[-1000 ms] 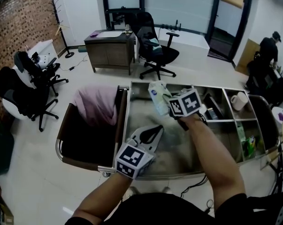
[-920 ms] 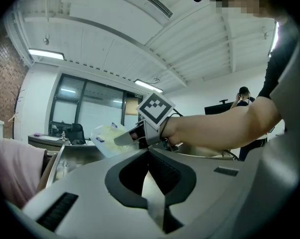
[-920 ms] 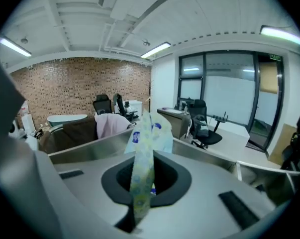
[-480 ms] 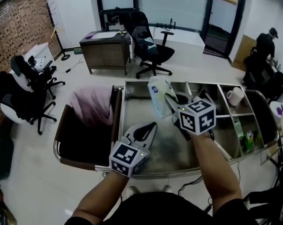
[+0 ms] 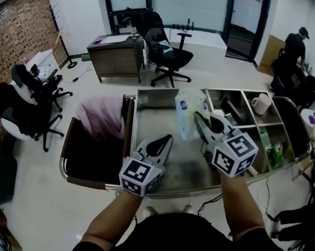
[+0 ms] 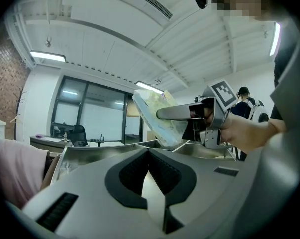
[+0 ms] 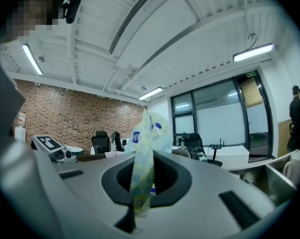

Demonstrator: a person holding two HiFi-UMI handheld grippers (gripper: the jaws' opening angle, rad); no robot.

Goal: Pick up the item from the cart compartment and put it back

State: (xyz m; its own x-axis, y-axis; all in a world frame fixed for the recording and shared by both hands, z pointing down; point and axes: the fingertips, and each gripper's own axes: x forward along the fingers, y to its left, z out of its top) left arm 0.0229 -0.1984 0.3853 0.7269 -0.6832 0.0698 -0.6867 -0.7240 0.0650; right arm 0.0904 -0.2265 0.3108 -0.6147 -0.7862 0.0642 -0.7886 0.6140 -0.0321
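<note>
A soft pale packet with blue print (image 5: 186,110) hangs in the air over the cart's big steel tray (image 5: 158,95). My right gripper (image 5: 199,117) is shut on its edge; in the right gripper view the packet (image 7: 150,132) stands upright, pinched between the jaws of the right gripper (image 7: 146,159). My left gripper (image 5: 166,140) rests low over the tray's near left part, shut with nothing in it. The left gripper view has its jaws (image 6: 149,152) closed, with the packet (image 6: 157,117) and the right gripper (image 6: 165,113) beyond them.
The cart's right compartments hold a white mug (image 5: 261,102), dark tools and green packs (image 5: 275,159). A pink cloth (image 5: 102,117) lies in the dark bag on the cart's left. Office chairs (image 5: 165,56), a desk (image 5: 115,54) and a person (image 5: 295,47) stand farther off.
My right gripper has drawn back toward me and to the right, carrying the packet with it. The left gripper has barely shifted.
</note>
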